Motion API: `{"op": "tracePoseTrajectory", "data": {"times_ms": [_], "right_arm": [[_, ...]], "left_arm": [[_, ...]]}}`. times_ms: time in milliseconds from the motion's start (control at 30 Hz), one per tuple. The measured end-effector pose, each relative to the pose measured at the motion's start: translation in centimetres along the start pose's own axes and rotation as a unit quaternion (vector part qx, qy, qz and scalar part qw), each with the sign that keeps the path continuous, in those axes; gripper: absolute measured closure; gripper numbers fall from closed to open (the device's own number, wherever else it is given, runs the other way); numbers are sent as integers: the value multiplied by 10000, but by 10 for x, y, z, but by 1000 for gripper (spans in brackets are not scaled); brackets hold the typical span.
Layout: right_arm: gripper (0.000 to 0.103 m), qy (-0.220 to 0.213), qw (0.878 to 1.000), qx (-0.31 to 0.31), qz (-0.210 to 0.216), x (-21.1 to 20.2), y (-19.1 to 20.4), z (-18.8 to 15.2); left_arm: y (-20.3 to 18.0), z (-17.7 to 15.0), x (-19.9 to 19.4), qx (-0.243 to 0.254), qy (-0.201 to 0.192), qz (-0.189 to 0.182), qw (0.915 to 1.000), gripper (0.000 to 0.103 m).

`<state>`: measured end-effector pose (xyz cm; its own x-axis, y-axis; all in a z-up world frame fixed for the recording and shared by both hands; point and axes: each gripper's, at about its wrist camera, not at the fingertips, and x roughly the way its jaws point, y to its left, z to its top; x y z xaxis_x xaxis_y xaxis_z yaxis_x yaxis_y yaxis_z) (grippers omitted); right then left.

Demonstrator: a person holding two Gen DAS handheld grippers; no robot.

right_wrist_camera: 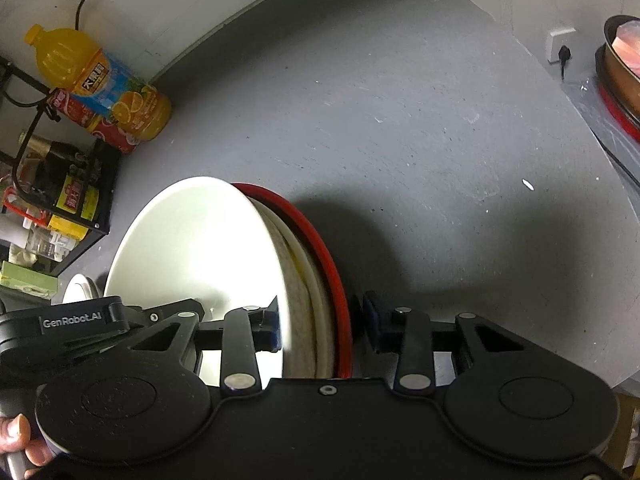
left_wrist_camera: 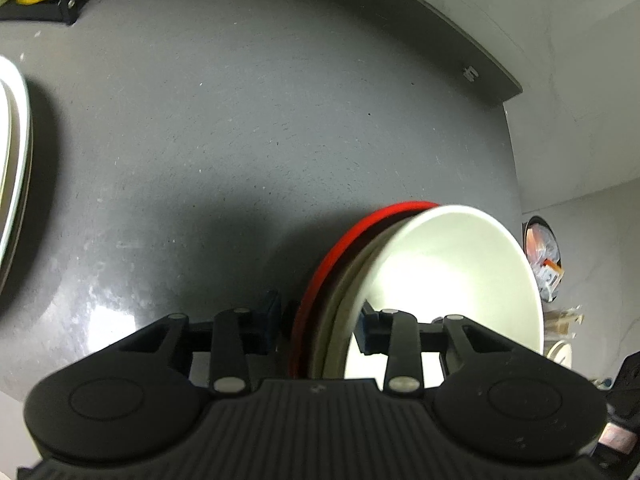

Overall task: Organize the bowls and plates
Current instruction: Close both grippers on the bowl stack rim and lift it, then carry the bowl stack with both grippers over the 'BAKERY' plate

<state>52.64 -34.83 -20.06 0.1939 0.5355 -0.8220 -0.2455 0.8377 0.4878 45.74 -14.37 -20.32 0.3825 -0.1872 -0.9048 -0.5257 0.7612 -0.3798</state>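
Left gripper [left_wrist_camera: 320,330]: jaws closed on the rim of a nested stack; one blue pad outside the red rim, the other inside the white bowl.
Right gripper [right_wrist_camera: 320,326]: straddles the opposite rim of the same stack; inner pad touches the white bowl's wall, outer pad sits just beside the red rim with a slight gap, so a firm clamp cannot be confirmed.
Stack location: held edge-on between both grippers, above the grey countertop [left_wrist_camera: 240,140]; contact with the surface cannot be told.
Reason for grip: judged that two opposite rim holds share the load and keep the nested pieces from sliding apart while the stack is carried as one unit.
White bowl [left_wrist_camera: 448,280]: count 1, innermost, opening facing the left camera.
Red bowl [left_wrist_camera: 340,252]: count 1, outermost; only the rim shows.
Middle pieces: at least 1 beige or cream rim [right_wrist_camera: 308,280] between white and red; exact count unclear.
Other dishware: white plate stack [left_wrist_camera: 16,168] at the counter's far left, well apart; layer count unclear.
Orange juice bottle [right_wrist_camera: 100,80]: count 1, leaning at the black rack [right_wrist_camera: 80,216] near the wall.
Person's hand [right_wrist_camera: 20,440]: fingers on the left gripper's handle.
Task stage: judged mid-transfer, stack not yet set down.
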Motion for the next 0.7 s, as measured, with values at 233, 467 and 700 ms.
{"op": "tracePoseTrajectory", "data": {"times_ms": [233, 467, 700], "right_arm": [[70, -37, 9999, -122, 57, -3, 8, -1], [70, -42, 9997, -144, 182, -6, 27, 2], [71, -111, 9985, -458, 262, -8, 61, 7]], "left_arm": [[8, 5, -3, -25, 29, -10, 10000, 67], [24, 13, -20, -148, -22, -68, 9999, 67], [50, 25, -47, -291, -203, -92, 9993, 67]]}}
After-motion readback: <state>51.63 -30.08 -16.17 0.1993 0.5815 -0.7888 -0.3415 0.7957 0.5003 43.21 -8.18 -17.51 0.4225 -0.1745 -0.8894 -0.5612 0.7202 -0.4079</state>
